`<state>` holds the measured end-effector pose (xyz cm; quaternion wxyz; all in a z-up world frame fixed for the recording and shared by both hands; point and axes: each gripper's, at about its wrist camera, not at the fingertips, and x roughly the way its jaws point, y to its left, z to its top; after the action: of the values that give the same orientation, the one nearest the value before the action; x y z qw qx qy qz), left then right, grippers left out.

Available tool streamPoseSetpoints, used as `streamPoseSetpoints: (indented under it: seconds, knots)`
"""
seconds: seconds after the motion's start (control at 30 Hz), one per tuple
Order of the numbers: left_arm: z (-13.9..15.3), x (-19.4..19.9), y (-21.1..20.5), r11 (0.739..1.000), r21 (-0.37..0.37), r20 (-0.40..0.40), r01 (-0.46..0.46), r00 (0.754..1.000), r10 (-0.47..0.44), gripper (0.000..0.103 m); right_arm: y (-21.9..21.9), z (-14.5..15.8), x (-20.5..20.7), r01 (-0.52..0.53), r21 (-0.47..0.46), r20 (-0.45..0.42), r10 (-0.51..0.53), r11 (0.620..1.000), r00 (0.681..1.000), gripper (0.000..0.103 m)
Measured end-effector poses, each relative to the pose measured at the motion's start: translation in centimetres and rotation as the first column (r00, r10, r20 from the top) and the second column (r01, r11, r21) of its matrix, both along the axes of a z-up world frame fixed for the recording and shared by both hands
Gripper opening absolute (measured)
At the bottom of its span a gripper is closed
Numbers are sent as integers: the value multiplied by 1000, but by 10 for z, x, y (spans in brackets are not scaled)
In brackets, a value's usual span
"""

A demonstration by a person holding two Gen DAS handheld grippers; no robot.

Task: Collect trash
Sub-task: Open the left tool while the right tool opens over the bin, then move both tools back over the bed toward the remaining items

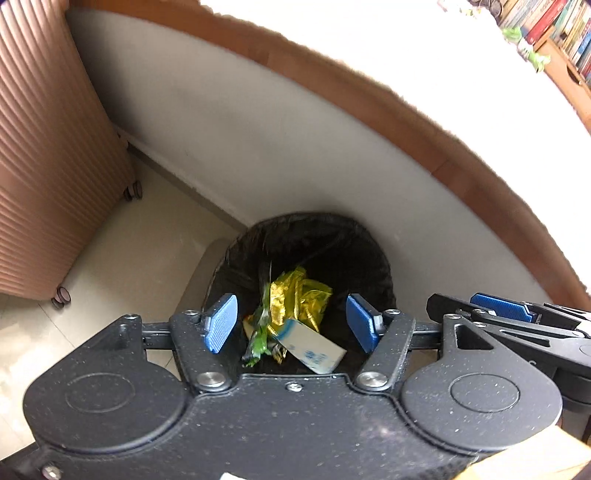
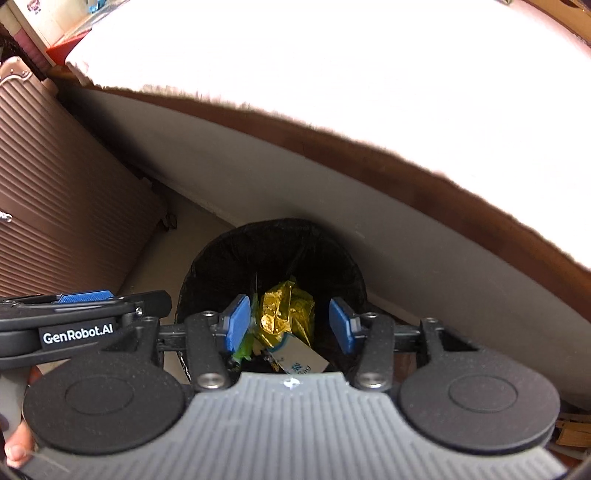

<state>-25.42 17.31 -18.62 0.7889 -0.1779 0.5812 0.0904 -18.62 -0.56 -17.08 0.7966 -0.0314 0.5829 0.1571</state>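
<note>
A round bin lined with a black bag (image 1: pixel 306 240) (image 2: pixel 273 243) stands on the floor against a white wall. Inside lie a crumpled yellow foil wrapper (image 1: pixel 299 295) (image 2: pixel 284 312), a green wrapper (image 1: pixel 258 338) (image 2: pixel 242 350) and a small white and blue carton (image 1: pixel 314 349) (image 2: pixel 301 356). My left gripper (image 1: pixel 291 326) hangs open above the bin with nothing between its blue pads (image 1: pixel 221 323). My right gripper (image 2: pixel 288 323) is open above the same bin, also holding nothing. Each gripper shows at the edge of the other's view.
A ribbed brown suitcase (image 1: pixel 48 166) (image 2: pixel 66 192) on wheels stands left of the bin. A brown-edged ledge (image 1: pixel 369 92) (image 2: pixel 406 177) with a bright white top runs above the wall. Bookshelves (image 1: pixel 554 33) fill the far right. A hand (image 2: pixel 16 443) holds the left gripper.
</note>
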Motion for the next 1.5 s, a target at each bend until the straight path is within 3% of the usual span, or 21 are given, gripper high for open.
streamPoseSetpoints:
  seconds: [0.27,0.5,0.63,0.83,1.1,1.27,1.5]
  knots:
    - [43,8,0,1000,23,55,0,999,-2,65,-8,35,10,29,21,54,-30,999,998,64]
    - [92,13,-2,999,36,136,-5,991,0,73,-20,82,15,65,54,138,-72,996,988,65]
    - [124,17,-5,1000,28,222,-4,975,-2,80,-28,116,20,97,91,205,-114,991,972,69]
    - [167,41,-13,998,55,340,19,940,-36,84,-35,149,63,133,152,310,-175,979,934,78]
    - [206,111,-34,992,119,431,31,899,-80,84,-75,189,133,167,208,411,-241,964,880,86]
    - [213,167,-49,990,137,441,25,894,-83,85,-106,197,185,170,215,439,-251,962,863,88]
    - [208,249,-72,983,184,427,20,899,-98,88,-149,185,260,170,202,451,-246,965,858,89]
